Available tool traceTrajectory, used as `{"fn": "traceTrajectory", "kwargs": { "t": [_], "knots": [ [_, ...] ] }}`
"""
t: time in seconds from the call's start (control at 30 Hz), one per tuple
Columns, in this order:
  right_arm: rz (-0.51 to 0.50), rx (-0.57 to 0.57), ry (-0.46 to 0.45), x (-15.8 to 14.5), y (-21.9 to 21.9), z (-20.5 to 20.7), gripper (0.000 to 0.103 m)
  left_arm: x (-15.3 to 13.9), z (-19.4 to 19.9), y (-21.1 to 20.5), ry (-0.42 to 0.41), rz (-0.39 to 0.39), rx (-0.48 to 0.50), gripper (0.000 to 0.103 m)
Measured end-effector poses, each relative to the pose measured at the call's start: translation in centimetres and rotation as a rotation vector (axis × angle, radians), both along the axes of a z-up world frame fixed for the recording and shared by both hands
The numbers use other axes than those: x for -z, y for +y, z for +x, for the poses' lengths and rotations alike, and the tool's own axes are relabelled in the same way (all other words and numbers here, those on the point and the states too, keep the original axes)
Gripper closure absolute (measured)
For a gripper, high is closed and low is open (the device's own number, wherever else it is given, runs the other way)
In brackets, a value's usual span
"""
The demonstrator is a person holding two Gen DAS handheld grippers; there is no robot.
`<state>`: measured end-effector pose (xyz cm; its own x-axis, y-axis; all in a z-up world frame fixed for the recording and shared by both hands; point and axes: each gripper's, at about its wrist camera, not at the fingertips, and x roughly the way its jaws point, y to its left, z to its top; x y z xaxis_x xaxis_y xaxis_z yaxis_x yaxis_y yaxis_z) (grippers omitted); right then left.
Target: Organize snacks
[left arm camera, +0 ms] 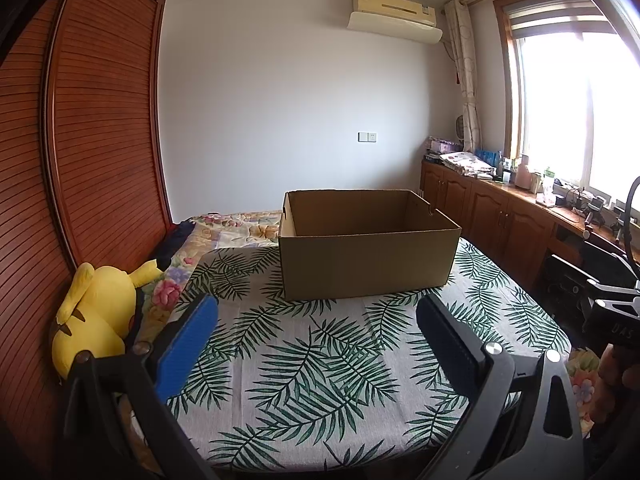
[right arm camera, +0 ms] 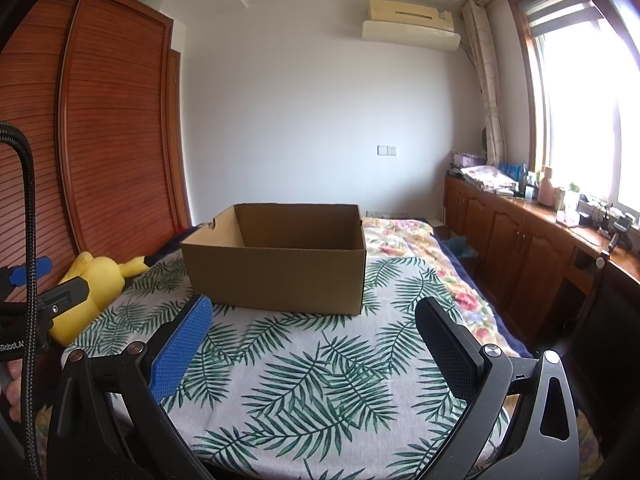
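Left wrist view, left to right: slatted wooden wardrobe (left arm camera: 92, 128) along the left edge, yellow plush toy (left arm camera: 96, 312) lying against its base on the floral bedspread (left arm camera: 236, 228). Left hand-held gripper (left arm camera: 316, 336) fingers wide apart, nothing between them; blue pad (left arm camera: 188, 348) on one finger, dark pad on the other. It hangs over the leaf-print cloth (left arm camera: 304, 360) that covers the near part of the bed. Cardboard box (left arm camera: 368, 244) sits upright on that cloth, top open, straight ahead of the gripper and well apart from the fingertips, centred slightly right of the gap. Inside of the box: only bare walls show, floor hidden by the near wall. No snacks visible in either view. Right of the box: low wooden cabinets (left arm camera: 492, 212) under the window (left arm camera: 576, 112), cluttered top. Part of the right hand-held gripper's body shows at the far right edge.

Right wrist view, left to right: braided cable (right arm camera: 28, 208) and the left hand-held gripper's blue fingertip at the far left edge, plush toy (right arm camera: 92, 288) beside the wardrobe (right arm camera: 104, 132). Right hand-held gripper (right arm camera: 314, 336) also spread open and empty, over the leaf-print cloth (right arm camera: 304, 380). Box (right arm camera: 276, 260) lies ahead and a bit left of the gap, not touching either finger. Floral bedspread (right arm camera: 404, 240) runs past the box on the right, then cabinets (right arm camera: 520, 232) and window (right arm camera: 580, 112). Air conditioner (right arm camera: 412, 24) high on the back wall.
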<state>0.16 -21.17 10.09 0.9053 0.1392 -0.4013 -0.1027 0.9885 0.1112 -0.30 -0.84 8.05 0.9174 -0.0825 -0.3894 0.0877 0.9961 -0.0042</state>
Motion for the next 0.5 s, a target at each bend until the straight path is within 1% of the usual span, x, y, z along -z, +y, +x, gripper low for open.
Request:
{"fn": "traceTrajectory", "kwargs": {
  "t": [0.5],
  "knots": [
    [0.008,-0.005,-0.002,0.04,-0.24,-0.08,0.0,-0.19,-0.18,-0.09,-0.003,-0.004,0.0,0.002]
  ]
}}
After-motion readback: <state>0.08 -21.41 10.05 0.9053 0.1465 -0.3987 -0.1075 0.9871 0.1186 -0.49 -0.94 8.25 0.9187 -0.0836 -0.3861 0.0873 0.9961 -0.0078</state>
